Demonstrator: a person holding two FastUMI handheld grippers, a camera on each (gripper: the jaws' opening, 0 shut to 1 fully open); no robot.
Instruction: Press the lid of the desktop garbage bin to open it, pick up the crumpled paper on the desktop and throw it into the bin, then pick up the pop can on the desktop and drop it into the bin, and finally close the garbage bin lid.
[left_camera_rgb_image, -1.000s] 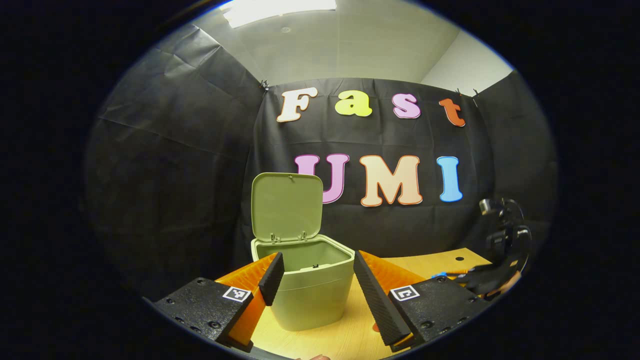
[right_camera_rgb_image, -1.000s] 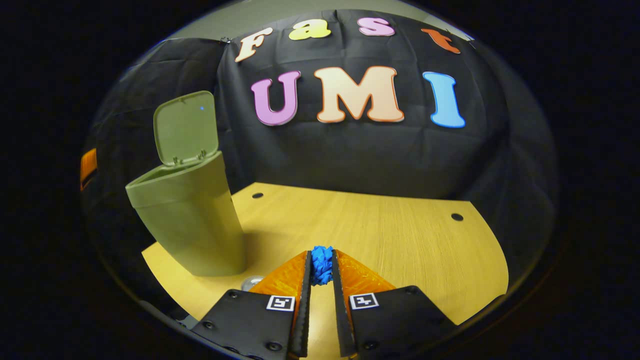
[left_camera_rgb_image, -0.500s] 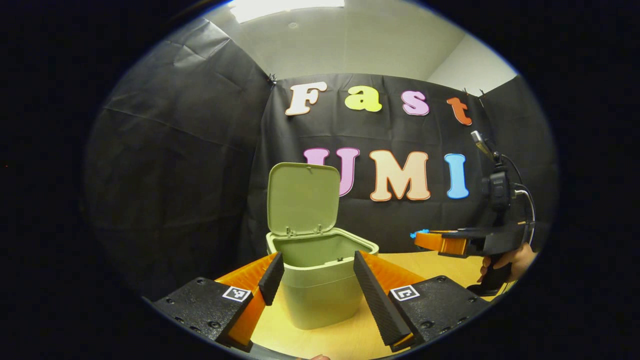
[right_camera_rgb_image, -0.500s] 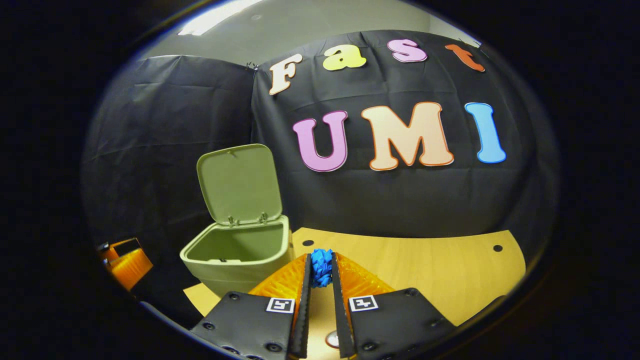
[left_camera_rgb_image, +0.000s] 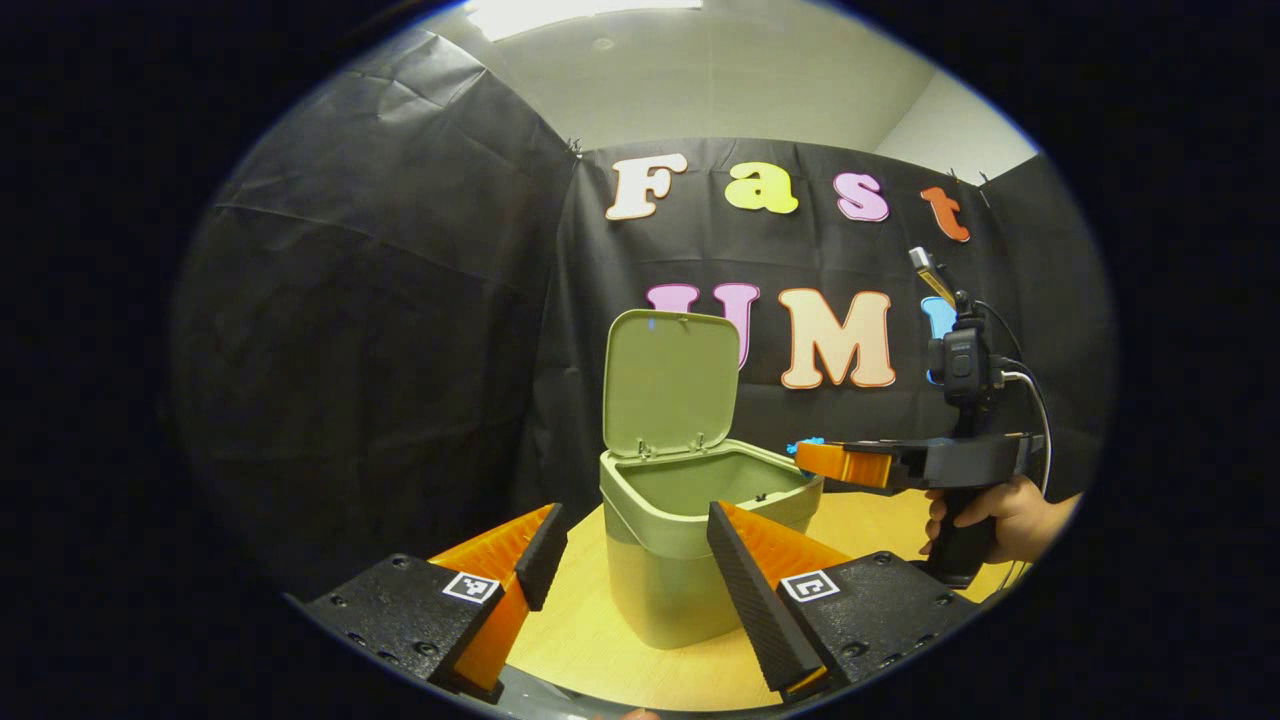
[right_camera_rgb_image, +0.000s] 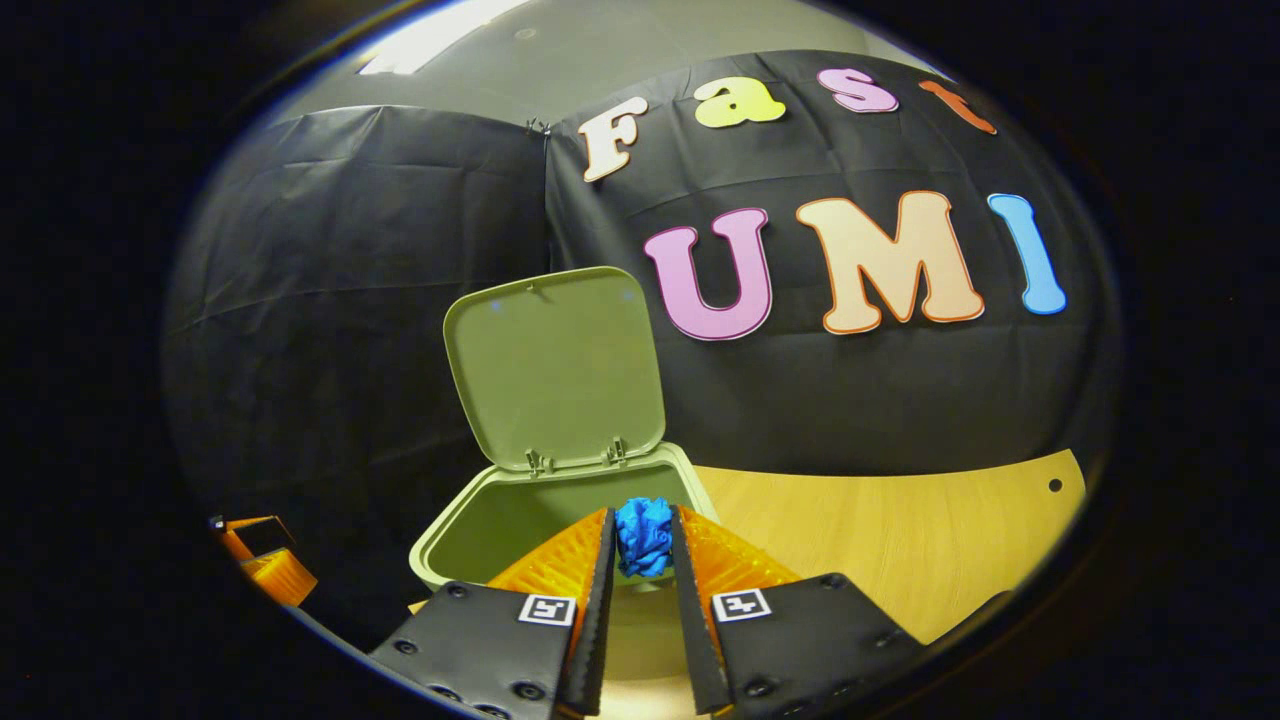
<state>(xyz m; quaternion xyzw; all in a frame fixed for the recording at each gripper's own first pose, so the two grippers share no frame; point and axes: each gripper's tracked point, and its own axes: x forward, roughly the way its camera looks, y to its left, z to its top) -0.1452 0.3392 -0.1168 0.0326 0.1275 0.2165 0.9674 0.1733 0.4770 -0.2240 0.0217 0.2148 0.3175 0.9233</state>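
A green desktop bin (left_camera_rgb_image: 690, 540) stands on the wooden table with its lid (left_camera_rgb_image: 670, 380) swung up and open. In the right gripper view my right gripper (right_camera_rgb_image: 642, 535) is shut on a blue crumpled paper (right_camera_rgb_image: 643, 535), which hangs over the open mouth of the bin (right_camera_rgb_image: 480, 530) just in front of the raised lid (right_camera_rgb_image: 555, 365). The left gripper view shows that same gripper (left_camera_rgb_image: 815, 455) held by a hand (left_camera_rgb_image: 1000, 505), its tip above the bin's right rim. My left gripper (left_camera_rgb_image: 630, 545) is open, low in front of the bin, holding nothing.
The wooden table (right_camera_rgb_image: 900, 540) stretches to the right of the bin, with a small hole (right_camera_rgb_image: 1055, 485) near its far edge. The black cloth wall closes off the back and the left side.
My right gripper has carried the blue paper left and forward, from beside the bin to over its open mouth. The left gripper has shifted left, so the bin sits further right in its view.
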